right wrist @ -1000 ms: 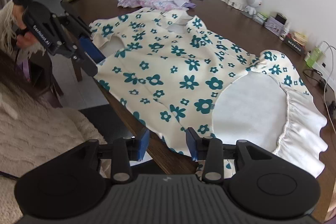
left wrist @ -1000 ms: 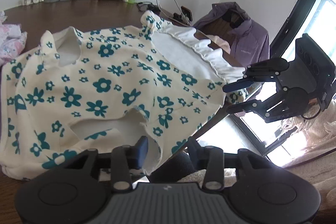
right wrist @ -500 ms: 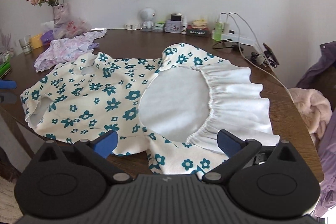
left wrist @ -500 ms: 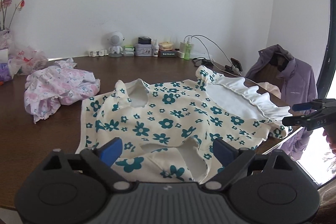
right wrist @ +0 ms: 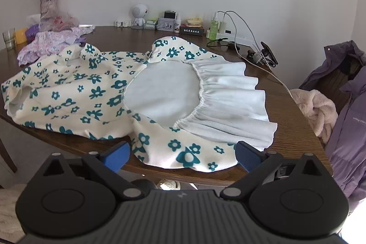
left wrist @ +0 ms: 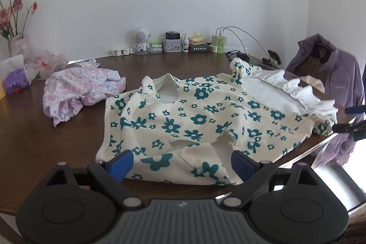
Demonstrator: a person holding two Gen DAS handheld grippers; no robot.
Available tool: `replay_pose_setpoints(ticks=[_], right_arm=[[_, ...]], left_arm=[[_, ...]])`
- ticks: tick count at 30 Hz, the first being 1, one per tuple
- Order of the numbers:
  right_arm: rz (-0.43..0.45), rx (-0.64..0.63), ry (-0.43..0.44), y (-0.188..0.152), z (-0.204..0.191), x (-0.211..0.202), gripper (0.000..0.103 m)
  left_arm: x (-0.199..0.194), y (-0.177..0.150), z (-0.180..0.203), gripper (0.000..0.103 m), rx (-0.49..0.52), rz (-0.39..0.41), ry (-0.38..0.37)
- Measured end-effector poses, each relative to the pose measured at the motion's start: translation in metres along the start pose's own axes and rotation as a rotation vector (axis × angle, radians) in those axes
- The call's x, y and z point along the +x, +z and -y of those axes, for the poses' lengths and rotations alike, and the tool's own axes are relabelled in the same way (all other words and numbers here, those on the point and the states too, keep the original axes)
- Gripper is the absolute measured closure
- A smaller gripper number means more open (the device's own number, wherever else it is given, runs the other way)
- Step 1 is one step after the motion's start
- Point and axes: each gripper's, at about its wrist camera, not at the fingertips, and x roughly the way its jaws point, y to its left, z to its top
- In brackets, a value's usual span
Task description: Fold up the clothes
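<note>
A cream dress with teal flowers (left wrist: pixel 194 118) lies spread on the brown table (left wrist: pixel 57 141), its white ruffled hem (right wrist: pixel 224 102) turned up at the right end. My left gripper (left wrist: pixel 180 164) stands open at the near edge, its blue pads either side of the armhole end without pressing it. My right gripper (right wrist: pixel 181 156) is wide at the hem end and its jaws are closing; the flowered hem edge lies between the pads, untouched. In the left wrist view the right gripper (left wrist: pixel 350 119) shows at the far right.
A crumpled pink floral garment (left wrist: pixel 80 86) lies at the left of the table. Small bottles, boxes, a toy robot (left wrist: pixel 141 40) and charger cables (right wrist: pixel 247 38) line the wall. A purple jacket (right wrist: pixel 347 106) hangs on a chair at the right, and a vase of flowers (right wrist: pixel 48 6) stands far left.
Both grippers went from half shut at the dress's edge to wide open. Both views swung from looking along the table edge to facing the wall. The dress now lies flat.
</note>
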Motion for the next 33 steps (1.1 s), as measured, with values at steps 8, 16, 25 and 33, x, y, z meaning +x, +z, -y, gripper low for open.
replay_pose_setpoints(ticks=[8,16,25,33], right_arm=[[-0.083,-0.247,0.074,0.007,0.004,0.003,0.047],[-0.168,-0.432,0.184,0.019,0.000,0.020,0.053],[-0.231,-0.458,0.249,0.028,0.006,0.031,0.076],[-0.208,-0.448,0.191,0.036,0.009,0.029,0.099]], left_arm=[[0.009,-0.001,0.013,0.028,0.365,-0.115,0.013],[0.033,0.002,0.026,0.034,0.691,-0.183,-0.025],[0.044,0.004,0.023,0.058,0.791,-0.223,-0.094],[0.038,0.005,0.021,0.098,0.769,-0.178,-0.096]])
